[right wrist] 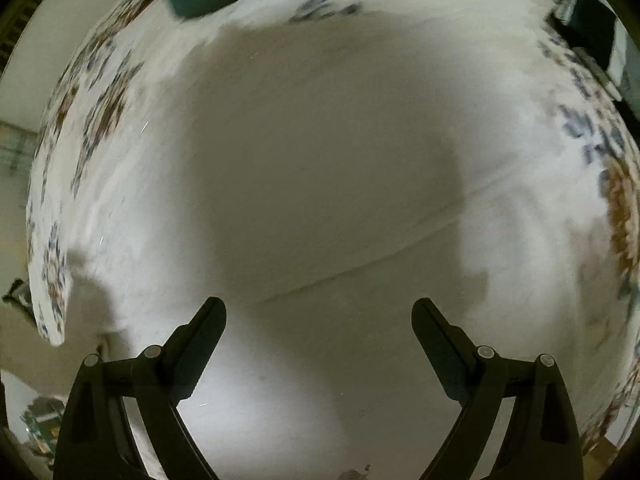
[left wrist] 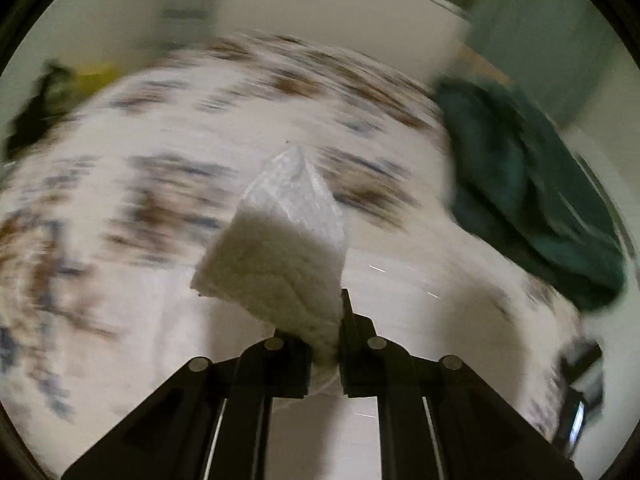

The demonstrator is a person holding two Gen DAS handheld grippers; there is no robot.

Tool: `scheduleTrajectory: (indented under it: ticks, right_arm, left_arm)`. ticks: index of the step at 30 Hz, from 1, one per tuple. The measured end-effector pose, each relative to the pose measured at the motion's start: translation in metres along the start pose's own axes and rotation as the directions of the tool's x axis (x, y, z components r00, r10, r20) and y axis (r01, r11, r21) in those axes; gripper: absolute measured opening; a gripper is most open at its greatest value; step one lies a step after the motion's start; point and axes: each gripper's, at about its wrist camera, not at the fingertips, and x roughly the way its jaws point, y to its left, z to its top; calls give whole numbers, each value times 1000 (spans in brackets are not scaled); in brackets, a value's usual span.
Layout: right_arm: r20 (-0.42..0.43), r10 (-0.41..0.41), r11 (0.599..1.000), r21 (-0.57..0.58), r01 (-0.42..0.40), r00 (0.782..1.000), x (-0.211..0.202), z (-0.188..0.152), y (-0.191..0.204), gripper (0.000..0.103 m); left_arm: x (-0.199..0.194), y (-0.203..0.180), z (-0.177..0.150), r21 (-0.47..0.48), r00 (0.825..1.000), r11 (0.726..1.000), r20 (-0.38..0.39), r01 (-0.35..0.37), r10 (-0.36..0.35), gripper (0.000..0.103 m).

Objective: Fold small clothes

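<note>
The small white garment (left wrist: 280,256) is soft, matt cloth with a quilted, slightly rough weave. The bed sheet (right wrist: 320,160) is smooth printed fabric. The dark green towel (left wrist: 520,184) looks plush. Both hand-held grippers are matt black plastic.

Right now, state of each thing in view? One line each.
left gripper: shut on the white cloth, lifted off the surface.
white cloth: folded to a peak, hanging from the gripper.
right gripper: open, empty, over the bedspread.
green garment: crumpled, unfolded, lying on the bedspread.
patterned bedspread: spread flat, one crease across it.
</note>
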Motion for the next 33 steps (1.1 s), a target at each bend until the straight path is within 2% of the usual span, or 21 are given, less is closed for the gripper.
scheduleTrajectory:
  ticks: [3, 6, 8, 9, 10, 11, 12, 14, 17, 18, 19, 22, 24, 26, 28, 29, 30, 31, 33]
  right_arm:
    - [7, -25, 1000, 18, 25, 1000, -15, 20, -48, 95]
    - [0, -41, 999, 28, 41, 999, -26, 27, -94, 95]
    - [-19, -35, 999, 37, 35, 999, -32, 28, -120, 95]
    - [-30, -29, 999, 42, 30, 999, -35, 27, -134, 95]
    - [-43, -17, 999, 49, 19, 999, -39, 29, -146, 95]
    - [-52, -3, 998, 56, 6, 999, -42, 26, -154, 95]
    - [-64, 16, 998, 64, -12, 998, -46, 26, -163, 95]
    - [-75, 49, 996, 74, -43, 996, -54, 20, -175, 95]
    - [-84, 155, 983, 111, -146, 984, -62, 17, -176, 95]
    - [-78, 195, 976, 114, -185, 978, -61, 21, -167, 95]
    - [-70, 231, 969, 109, -222, 970, -63, 25, -162, 95]
    - [-72, 273, 962, 40, -271, 959, -52, 43, -127, 95]
    - [-94, 242, 970, -13, -244, 966, -32, 59, -98, 95]
    - [-130, 204, 975, -62, -213, 970, -8, 71, -74, 95]
    - [-177, 143, 982, -101, -162, 974, 17, 77, -56, 92]
    - [-193, 132, 981, -114, -155, 972, 24, 77, -51, 87]
    - [-209, 121, 979, -136, -151, 970, 31, 75, -44, 60]
    - [-215, 92, 977, -170, -130, 972, 33, 72, -39, 9]
    - [-116, 40, 967, -247, -68, 992, 20, 69, -27, 7]
  left_arm:
    - [31, -83, -26, 73, 992, 993, -88, 93, -87, 9]
    - [57, -153, -51, 161, 981, 981, -177, 104, -75, 13]
    - [63, -181, -67, 223, 978, 973, -208, 67, -20, 15]
    - [63, -190, -74, 251, 979, 966, -202, 56, -4, 21]
    - [59, -194, -79, 264, 982, 962, -190, 69, -18, 27]
    - [55, -195, -81, 271, 983, 960, -180, 73, -24, 44]
    - [49, -193, -84, 282, 986, 957, -163, 67, -20, 68]
    - [38, -186, -89, 283, 990, 958, -139, 45, -6, 91]
    - [19, -148, -91, 255, 992, 964, -78, -79, 102, 92]
    - [8, -126, -91, 232, 984, 961, -57, -150, 167, 92]
    - [1, -110, -91, 215, 978, 958, -46, -191, 205, 92]
    - [-19, -55, -97, 157, 944, 935, -35, -319, 328, 92]
    - [-27, -16, -108, 128, 910, 907, -58, -401, 410, 92]
    - [-27, 8, -119, 116, 884, 886, -91, -448, 459, 92]
    - [-28, 37, -132, 99, 850, 859, -127, -502, 511, 92]
    - [-28, 45, -138, 90, 842, 853, -140, -513, 521, 92]
    - [-28, 57, -144, 74, 831, 846, -163, -527, 532, 92]
    - [-29, 66, -149, 58, 822, 840, -184, -539, 539, 92]
    - [-34, 83, -156, 18, 812, 832, -210, -554, 545, 92]
